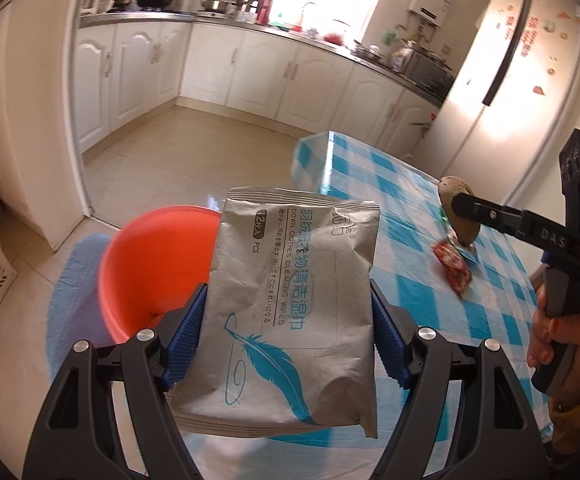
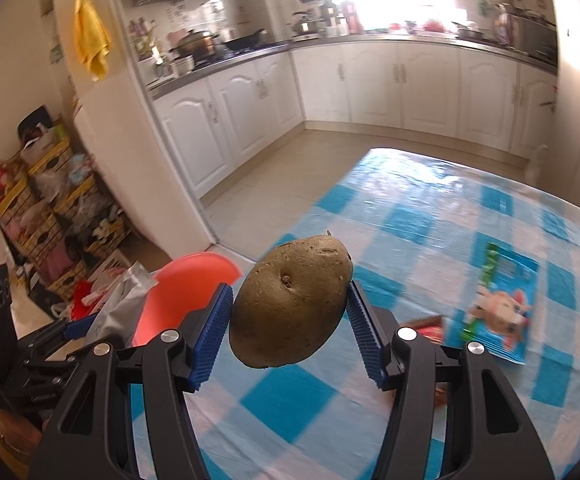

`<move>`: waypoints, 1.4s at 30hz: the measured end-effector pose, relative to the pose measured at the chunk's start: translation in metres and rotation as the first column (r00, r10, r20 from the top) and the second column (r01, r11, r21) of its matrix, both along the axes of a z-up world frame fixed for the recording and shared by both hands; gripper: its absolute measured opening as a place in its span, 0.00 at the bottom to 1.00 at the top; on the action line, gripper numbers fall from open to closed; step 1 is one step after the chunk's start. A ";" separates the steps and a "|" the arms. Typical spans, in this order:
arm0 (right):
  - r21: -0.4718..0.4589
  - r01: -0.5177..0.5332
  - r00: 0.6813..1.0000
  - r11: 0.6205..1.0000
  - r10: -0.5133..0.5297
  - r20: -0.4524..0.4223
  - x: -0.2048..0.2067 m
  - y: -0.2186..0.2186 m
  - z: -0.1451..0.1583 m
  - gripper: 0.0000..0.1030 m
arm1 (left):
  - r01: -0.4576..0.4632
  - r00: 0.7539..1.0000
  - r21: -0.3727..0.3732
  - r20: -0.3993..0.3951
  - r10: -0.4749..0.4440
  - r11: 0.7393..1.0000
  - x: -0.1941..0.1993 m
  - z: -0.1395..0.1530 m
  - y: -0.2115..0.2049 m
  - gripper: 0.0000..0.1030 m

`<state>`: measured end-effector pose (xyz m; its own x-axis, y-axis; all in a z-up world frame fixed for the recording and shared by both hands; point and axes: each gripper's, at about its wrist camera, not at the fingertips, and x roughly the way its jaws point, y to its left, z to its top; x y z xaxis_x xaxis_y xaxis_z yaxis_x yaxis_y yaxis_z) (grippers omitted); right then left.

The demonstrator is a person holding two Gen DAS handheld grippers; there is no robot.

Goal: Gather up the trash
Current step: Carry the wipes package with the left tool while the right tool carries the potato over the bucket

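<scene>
The left gripper (image 1: 288, 332) clamps a silver wet-wipe pack (image 1: 290, 304) by its two long edges, one blue pad on each side; the pack stands lengthwise between the fingers, top edge pointing away. Ahead and left of these fingers sits an orange basin (image 1: 150, 272), its rim partly hidden behind the pack's left edge.

The right gripper (image 2: 288, 328) clamps a brown potato (image 2: 290, 304) between its ribbed blue pads (image 2: 212, 336), clear of the blue-checked tablecloth (image 2: 430, 216) below. The basin's rim (image 2: 194, 276) shows to the left of these fingers, beyond the table's left edge.

Right of the right gripper, on the cloth, lie a blue snack packet (image 2: 502, 304) and, just beside the right finger, a red wrapper (image 2: 428, 326), partly hidden. Ahead of both grippers the cloth is bare to the far table edge, with open tiled floor (image 1: 178, 148) beyond.
</scene>
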<state>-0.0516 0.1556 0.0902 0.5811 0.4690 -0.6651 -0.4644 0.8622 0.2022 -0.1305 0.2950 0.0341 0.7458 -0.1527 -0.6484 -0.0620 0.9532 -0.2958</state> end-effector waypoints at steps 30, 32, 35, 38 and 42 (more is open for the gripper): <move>-0.130 -0.322 0.944 0.938 0.307 -0.121 0.011 0.155 -0.053 0.58 | -0.198 0.978 -0.036 -0.067 0.196 0.980 0.037 -0.048 0.086 0.74; -0.146 -0.327 0.943 0.934 0.311 -0.122 0.012 0.160 -0.056 0.58 | -0.200 0.977 -0.041 -0.079 0.196 0.979 0.041 -0.054 0.088 0.74; -0.165 -0.333 0.941 0.928 0.316 -0.125 0.013 0.166 -0.060 0.58 | -0.200 0.976 -0.035 -0.091 0.196 0.979 0.049 -0.060 0.089 0.74; -0.183 -0.340 0.939 0.923 0.321 -0.127 0.016 0.172 -0.065 0.58 | -0.194 0.976 -0.024 -0.106 0.190 0.981 0.055 -0.066 0.087 0.74; -0.214 -0.334 0.941 0.918 0.313 -0.127 0.019 0.176 -0.070 0.58 | -0.185 0.976 0.002 -0.119 0.184 0.983 0.064 -0.073 0.085 0.74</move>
